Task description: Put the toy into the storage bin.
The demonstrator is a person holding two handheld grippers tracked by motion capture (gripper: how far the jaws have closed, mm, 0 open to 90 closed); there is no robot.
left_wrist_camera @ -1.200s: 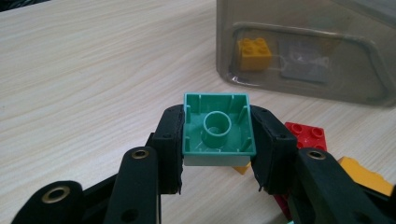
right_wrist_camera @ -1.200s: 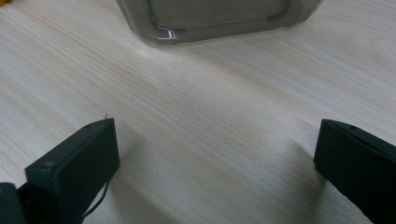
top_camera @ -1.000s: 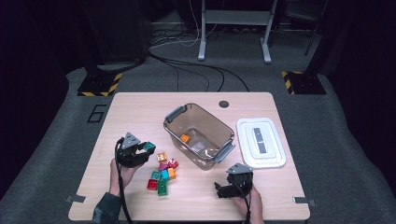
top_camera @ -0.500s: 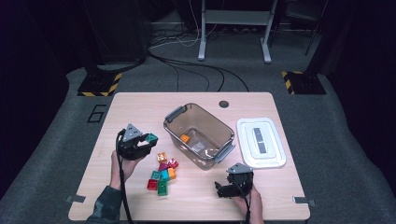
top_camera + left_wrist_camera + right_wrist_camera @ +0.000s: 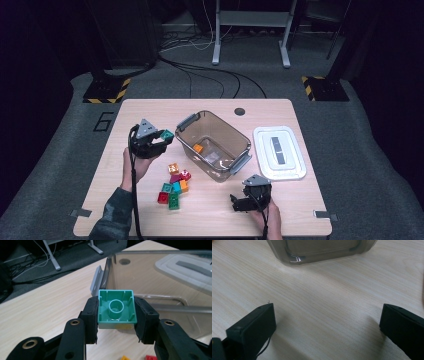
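Teal brick (image 5: 117,309) sits clamped in the left gripper (image 5: 117,315) beside the bin (image 5: 212,144); right gripper (image 5: 246,202) gapes.

From above the person's side, the high view looks forward and down across the whole wooden table (image 5: 125,210), taking in the floor and stands beyond. The left gripper view rides close behind its own jaws, facing level over the tabletop toward the clear bin (image 5: 160,282) and the white lid (image 5: 185,270) past it. The right gripper view sits low, nearly on the wood, looking between its jaws at the bin's base (image 5: 319,251). All three views share the bin (image 5: 212,145) and the tabletop.
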